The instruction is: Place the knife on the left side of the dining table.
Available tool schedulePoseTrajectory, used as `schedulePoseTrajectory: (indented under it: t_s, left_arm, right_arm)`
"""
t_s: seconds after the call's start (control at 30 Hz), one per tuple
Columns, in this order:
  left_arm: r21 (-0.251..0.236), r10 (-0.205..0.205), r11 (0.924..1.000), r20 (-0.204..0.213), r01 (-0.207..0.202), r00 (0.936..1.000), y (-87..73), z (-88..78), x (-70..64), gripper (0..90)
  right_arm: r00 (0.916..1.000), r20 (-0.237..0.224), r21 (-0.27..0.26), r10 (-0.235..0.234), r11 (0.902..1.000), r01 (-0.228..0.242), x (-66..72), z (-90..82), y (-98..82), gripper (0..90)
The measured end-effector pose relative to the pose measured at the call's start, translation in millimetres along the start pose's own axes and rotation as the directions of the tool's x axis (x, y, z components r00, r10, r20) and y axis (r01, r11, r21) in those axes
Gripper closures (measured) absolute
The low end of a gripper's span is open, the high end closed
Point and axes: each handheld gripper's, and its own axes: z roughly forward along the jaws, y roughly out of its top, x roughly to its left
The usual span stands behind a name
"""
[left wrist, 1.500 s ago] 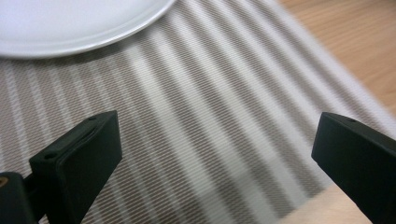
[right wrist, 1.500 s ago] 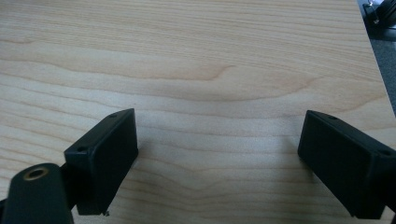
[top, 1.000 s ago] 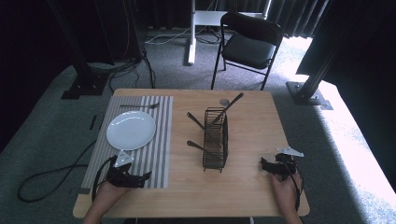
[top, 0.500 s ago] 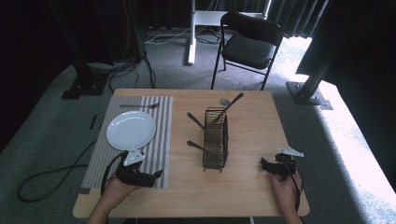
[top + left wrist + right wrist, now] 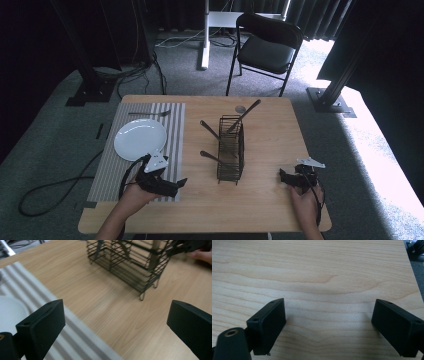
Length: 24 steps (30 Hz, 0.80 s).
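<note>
Nearest the person, the left gripper (image 5: 181,183) sits low over the near edge of the striped mat (image 5: 112,165), its jaws spread wide and holding nothing, and it points across the bare wood toward the wire caddy (image 5: 230,148). In its own view the caddy (image 5: 130,263) stands ahead and a little to the right, with only open table (image 5: 105,315) between, so nothing blocks a straight reach. The right gripper (image 5: 283,177) rests near the front right corner, jaws likewise wide apart and empty, aimed at plain wood (image 5: 322,277); it lies on the caddy's other side and about as near to it. The caddy is upright in the middle of the table, its long side running away from the person, so each gripper faces one of its broad wire flanks. Dark utensil handles stick out of it: one low handle (image 5: 209,156) and one higher (image 5: 210,129) both lean out toward the left gripper's side, which I judge makes the left hand the better placed for them, while a long spoon (image 5: 246,113) leans away to the far right. Beyond the left gripper a white plate (image 5: 140,139) lies on the mat, and past it a fork (image 5: 149,114) lies crosswise. A black chair (image 5: 267,47) stands behind the table.
</note>
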Motion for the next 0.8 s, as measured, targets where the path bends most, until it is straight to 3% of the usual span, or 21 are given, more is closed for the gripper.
schedulePoseTrajectory:
  t_s: [0.23,0.33,0.4,0.57,0.8]
  left_arm:
    - [-0.022,0.039,0.9990,0.037,-0.038,0.9985,23.1,5.7,-7.5,1.9]
    - [-0.027,0.041,0.9988,0.039,-0.040,0.9984,25.0,6.4,-8.3,1.9]
    - [-0.032,0.051,0.9983,0.059,-0.049,0.9969,36.4,10.8,-10.1,1.9]
    - [-0.042,0.061,0.9974,0.066,-0.058,0.9960,47.0,14.3,-12.4,1.9]
    - [-0.034,0.093,0.9954,0.095,-0.090,0.9912,64.7,23.7,-17.2,2.0]
  right_arm:
    - [1.0000,0.000,0.000,0.000,1.0000,0.000,0.0,0.0,0.0,11.5]
    - [1.0000,0.000,0.000,0.000,1.0000,0.000,0.0,0.0,0.0,11.5]
    - [1.0000,0.000,0.000,0.000,1.0000,0.000,0.0,0.0,0.0,11.5]
    - [1.0000,0.000,0.000,0.000,1.0000,0.000,0.0,0.0,0.0,11.5]
    - [1.0000,0.000,0.000,0.000,1.0000,0.000,0.0,0.0,0.0,11.5]
